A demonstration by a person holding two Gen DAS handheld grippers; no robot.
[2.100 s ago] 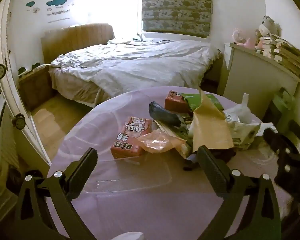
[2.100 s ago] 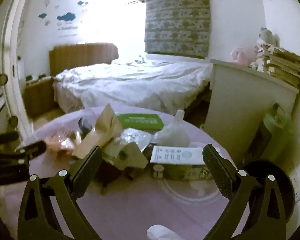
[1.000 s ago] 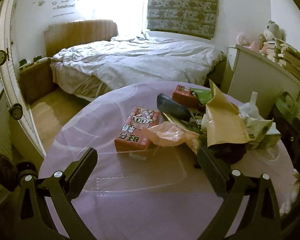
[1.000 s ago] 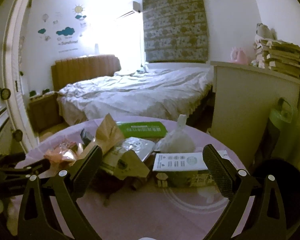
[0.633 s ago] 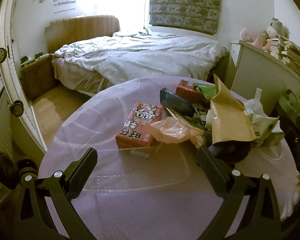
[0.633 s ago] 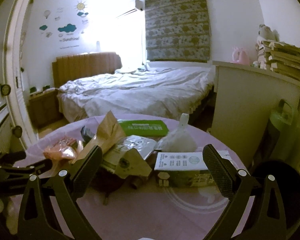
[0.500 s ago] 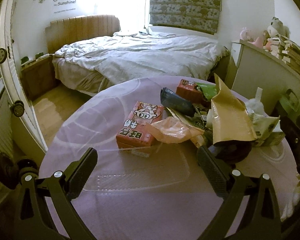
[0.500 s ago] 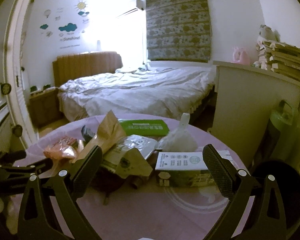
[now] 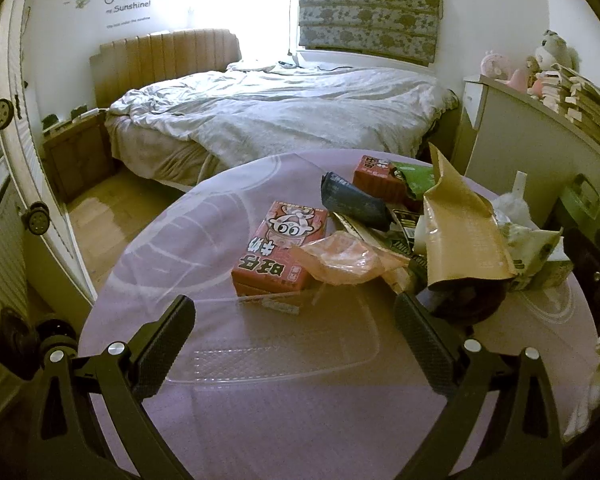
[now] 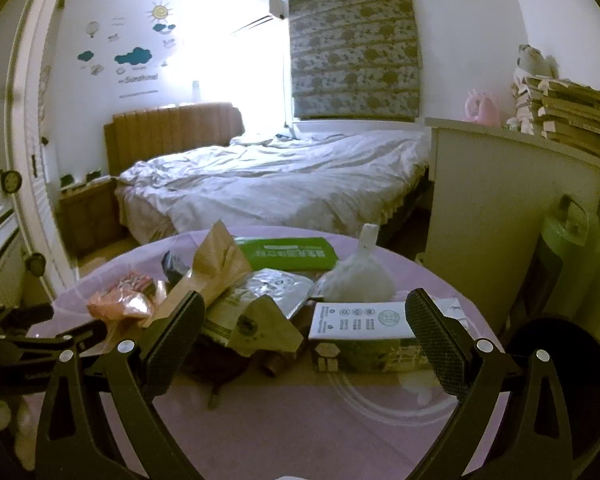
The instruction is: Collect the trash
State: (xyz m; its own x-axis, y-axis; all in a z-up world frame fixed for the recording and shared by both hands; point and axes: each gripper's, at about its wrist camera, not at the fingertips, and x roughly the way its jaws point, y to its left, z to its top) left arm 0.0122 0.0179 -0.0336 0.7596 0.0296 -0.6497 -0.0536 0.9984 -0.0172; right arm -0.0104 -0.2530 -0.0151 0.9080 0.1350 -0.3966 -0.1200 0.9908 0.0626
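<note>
A pile of trash lies on a round purple table (image 9: 204, 240). In the left wrist view I see a red snack box (image 9: 278, 248), a pink plastic bag (image 9: 340, 258), a dark blue pouch (image 9: 352, 200), a brown paper bag (image 9: 462, 228), a second red box (image 9: 376, 174) and a clear plastic lid (image 9: 284, 340). My left gripper (image 9: 294, 340) is open over the clear lid, holding nothing. My right gripper (image 10: 304, 330) is open and empty, low over the table before a white-topped box (image 10: 364, 334), a tied white bag (image 10: 358, 280) and a green packet (image 10: 288, 254).
A bed (image 9: 284, 120) stands beyond the table. A white cabinet (image 10: 512, 216) with stacked books is at the right, with a green bin (image 10: 560, 248) and a black round bin (image 10: 560, 364) beside it. A white door (image 9: 24, 184) is at the left.
Both cameras have shifted slightly; the trash pile sits a little differently in each view. Both grippers stay open and empty. Nothing on the table has moved.
</note>
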